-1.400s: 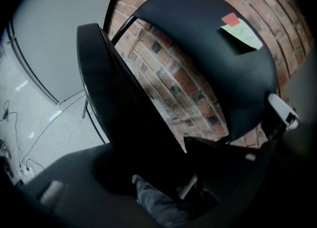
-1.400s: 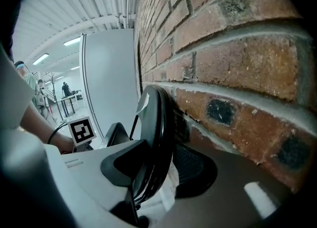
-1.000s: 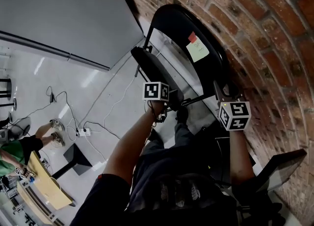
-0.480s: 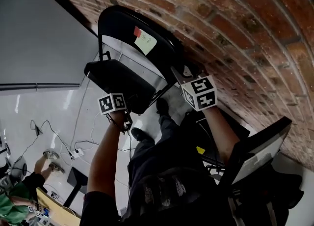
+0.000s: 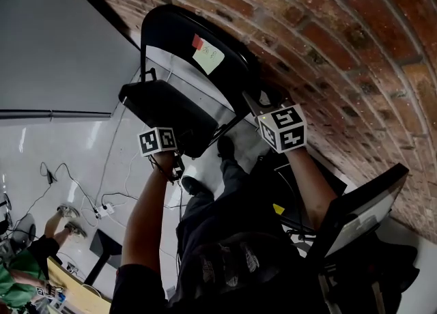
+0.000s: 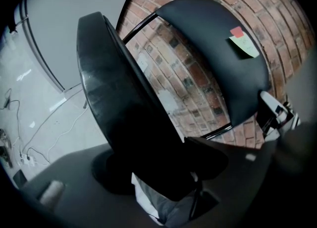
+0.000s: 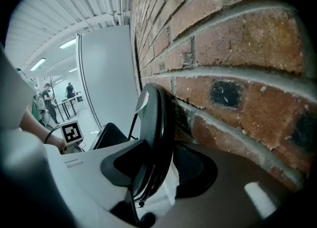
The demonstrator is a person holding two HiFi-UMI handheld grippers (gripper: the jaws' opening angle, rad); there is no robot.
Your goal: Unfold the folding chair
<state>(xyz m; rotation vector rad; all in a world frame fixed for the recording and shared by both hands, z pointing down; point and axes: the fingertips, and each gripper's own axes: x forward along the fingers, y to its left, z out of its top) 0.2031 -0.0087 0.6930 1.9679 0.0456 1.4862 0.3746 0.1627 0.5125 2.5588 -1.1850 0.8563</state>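
At far left, a person in green [image 5: 19,273] is seen low in the head view, beside a pale floor [image 5: 61,155] crossed by cables [image 5: 78,186] and a white power strip [image 5: 104,211], with a grey panel [image 5: 54,39] above. Near centre, a black folding chair [image 5: 171,33] is stood against a brick wall [image 5: 341,46] and is held by the wearer with 2 grippers. The left gripper [image 6: 163,168] is clamped on the near edge of the seat [image 5: 171,115], its 2 fingers [image 6: 111,180] pressed to either face of the dark cushion. The seat is tilted and swung apart from the backrest [image 6: 218,38], with brick shown in the gap between them. 2 sticky notes are stuck to the backrest, a red one [image 5: 197,41] touching a pale yellow one [image 5: 209,56] below it. Further right, the right gripper [image 7: 158,168] is closed on the side edge of the backrest close to the wall, the rim gripped between its fingers [image 7: 195,168]. At the right edge, a dark flat panel [image 5: 362,207] is seen leaning near the wall; what it is cannot be told.
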